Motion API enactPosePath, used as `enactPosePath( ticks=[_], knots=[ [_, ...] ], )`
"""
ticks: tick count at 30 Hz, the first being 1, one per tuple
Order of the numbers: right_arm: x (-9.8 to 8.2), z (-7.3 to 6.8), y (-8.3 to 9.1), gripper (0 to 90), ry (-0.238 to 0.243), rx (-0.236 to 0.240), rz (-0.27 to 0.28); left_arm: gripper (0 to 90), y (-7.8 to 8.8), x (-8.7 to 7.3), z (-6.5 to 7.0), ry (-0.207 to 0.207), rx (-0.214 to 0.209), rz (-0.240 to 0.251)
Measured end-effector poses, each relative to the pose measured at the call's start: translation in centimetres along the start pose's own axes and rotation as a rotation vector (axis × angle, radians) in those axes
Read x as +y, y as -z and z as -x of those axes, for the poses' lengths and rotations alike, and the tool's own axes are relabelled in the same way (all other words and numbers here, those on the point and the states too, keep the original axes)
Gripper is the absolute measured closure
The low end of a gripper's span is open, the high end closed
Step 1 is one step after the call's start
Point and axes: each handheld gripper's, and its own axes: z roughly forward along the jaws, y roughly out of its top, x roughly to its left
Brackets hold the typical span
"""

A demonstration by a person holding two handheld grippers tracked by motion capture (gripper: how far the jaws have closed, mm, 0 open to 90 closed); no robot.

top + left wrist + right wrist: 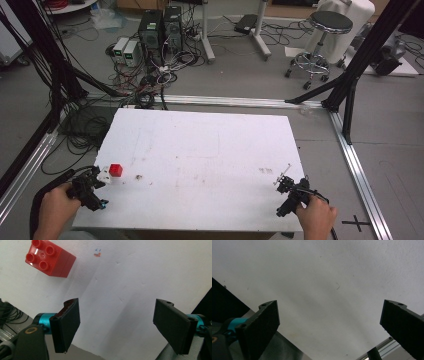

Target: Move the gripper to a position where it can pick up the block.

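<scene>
The red brick (50,258) is sitting studs-up near the white worktop's (210,150) left edge, just ahead of the left tongs (117,325), gaping empty; right tongs (329,327) likewise. Likely reaching: centre jaws squarely across its flat sides

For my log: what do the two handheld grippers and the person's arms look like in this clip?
Both grippers are black. The left gripper has flat rectangular black jaws on teal cylindrical mounts, plus a brass-coloured ring on its body. The right gripper has ribbed black jaw pads with small screw holes and a teal part too. From above, a thick black cable trails from the left gripper. No sleeves show on the forearms.
</scene>
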Motion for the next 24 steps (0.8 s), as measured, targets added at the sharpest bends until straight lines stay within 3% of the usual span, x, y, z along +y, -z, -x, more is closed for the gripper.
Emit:
enactPosePath(
  ticks=[21, 24],
  knots=[
    [-0.06, -0.11, -0.04, 1.6, -0.002, 0.000, 0.004, 22.0, 0.10, -0.09, 0.10, -0.012, 0.000, 0.005],
    [-0.11, -0.10, 0.07, 1.6, -0.001, 0.005, 0.008, 22.0, 0.10, 0.05, 0.00, -0.034, -0.001, 0.006]
  ],
)
